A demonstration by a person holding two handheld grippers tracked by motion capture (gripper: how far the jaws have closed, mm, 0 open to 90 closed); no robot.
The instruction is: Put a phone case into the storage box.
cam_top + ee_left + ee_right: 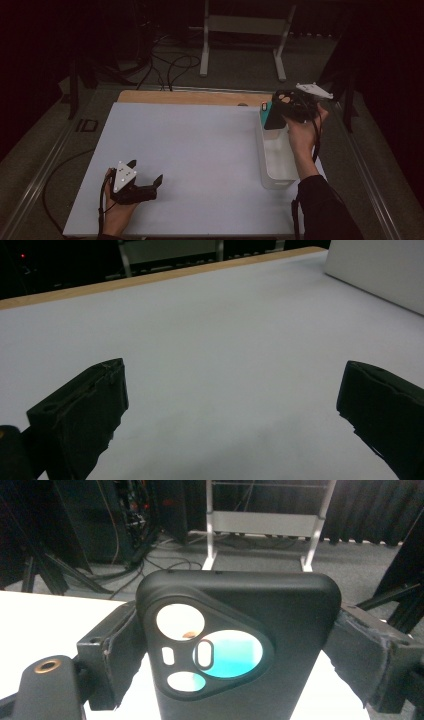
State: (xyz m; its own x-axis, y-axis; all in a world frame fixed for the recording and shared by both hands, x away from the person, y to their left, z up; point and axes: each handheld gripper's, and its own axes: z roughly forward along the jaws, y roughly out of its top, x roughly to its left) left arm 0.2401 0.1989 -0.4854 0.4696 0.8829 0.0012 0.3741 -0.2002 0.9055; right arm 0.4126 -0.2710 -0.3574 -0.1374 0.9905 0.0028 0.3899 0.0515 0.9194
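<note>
Right gripper view looks along the right gripper [235, 645], whose fingers [107, 650] are clamped on the two sides of a black phone case [250, 625], its camera cut-outs facing the lens. High view puts that gripper [280, 112] and the case [274, 117] raised over the far end of a white bin [275, 165], with something teal [265, 112] just beside the case. Well apart from them, at the near left of the worktop [200, 150], the left gripper [147, 175] rests with fingers [85, 410] spread wide and nothing between them, only bare white surface ahead.
</note>
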